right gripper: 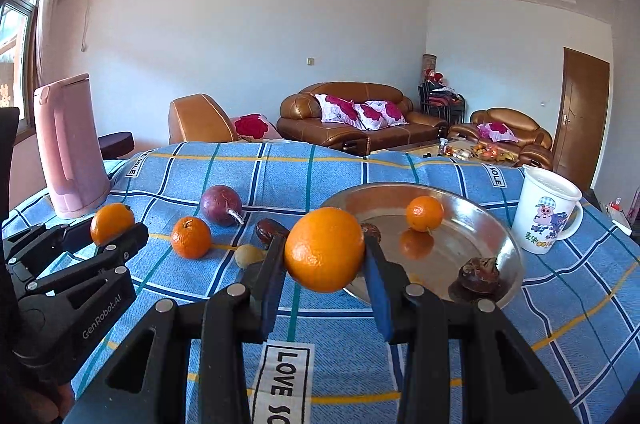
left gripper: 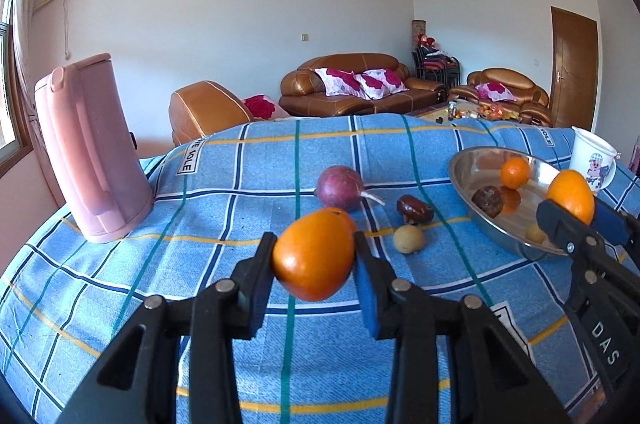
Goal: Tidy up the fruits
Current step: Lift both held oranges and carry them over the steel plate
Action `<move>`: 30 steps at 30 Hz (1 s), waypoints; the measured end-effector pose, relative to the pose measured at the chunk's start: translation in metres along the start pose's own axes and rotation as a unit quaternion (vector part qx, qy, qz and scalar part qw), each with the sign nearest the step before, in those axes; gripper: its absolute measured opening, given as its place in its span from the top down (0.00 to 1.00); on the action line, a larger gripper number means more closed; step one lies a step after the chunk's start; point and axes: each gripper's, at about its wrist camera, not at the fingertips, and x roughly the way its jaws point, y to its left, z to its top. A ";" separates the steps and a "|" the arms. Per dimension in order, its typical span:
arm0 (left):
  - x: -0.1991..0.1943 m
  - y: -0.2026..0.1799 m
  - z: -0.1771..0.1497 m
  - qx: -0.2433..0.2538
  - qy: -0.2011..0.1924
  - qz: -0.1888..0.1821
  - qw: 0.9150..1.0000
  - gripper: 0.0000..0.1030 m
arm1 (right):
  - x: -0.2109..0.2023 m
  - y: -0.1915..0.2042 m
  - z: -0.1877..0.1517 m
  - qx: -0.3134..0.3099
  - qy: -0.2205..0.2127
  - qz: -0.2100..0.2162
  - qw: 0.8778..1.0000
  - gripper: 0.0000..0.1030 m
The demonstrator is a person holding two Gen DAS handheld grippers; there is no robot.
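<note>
The bowl [right gripper: 504, 244] lay just ahead and right of the right gripper [right gripper: 325, 256], far nearer it than the left gripper [left gripper: 314, 256]. Each gripper pinched an orange [right gripper: 324, 250] off the cloth; the left's orange [left gripper: 314, 256] sat well left of the bowl.

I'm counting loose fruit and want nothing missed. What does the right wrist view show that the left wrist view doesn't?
Only the right wrist view: a small orange lying wholly visible on the cloth, and the "LOVE" label.

Only the left wrist view: a small pale fruit inside the metal bowl.

Both: the left gripper and right gripper, each shut on an orange, the purple fruit and the pink kettle.
</note>
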 end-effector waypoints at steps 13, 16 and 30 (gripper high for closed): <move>-0.002 -0.033 0.000 0.004 0.010 -0.017 1.000 0.62 | -0.003 -0.037 -0.003 0.002 0.000 -0.030 1.000 0.61; -0.002 -0.041 0.001 0.005 0.011 -0.020 1.000 0.63 | -0.002 -0.048 -0.003 0.006 0.002 -0.038 0.999 0.61; 0.006 -0.088 0.008 0.018 0.016 -0.047 0.999 0.62 | 0.007 -0.092 -0.001 0.012 0.004 -0.070 0.997 0.61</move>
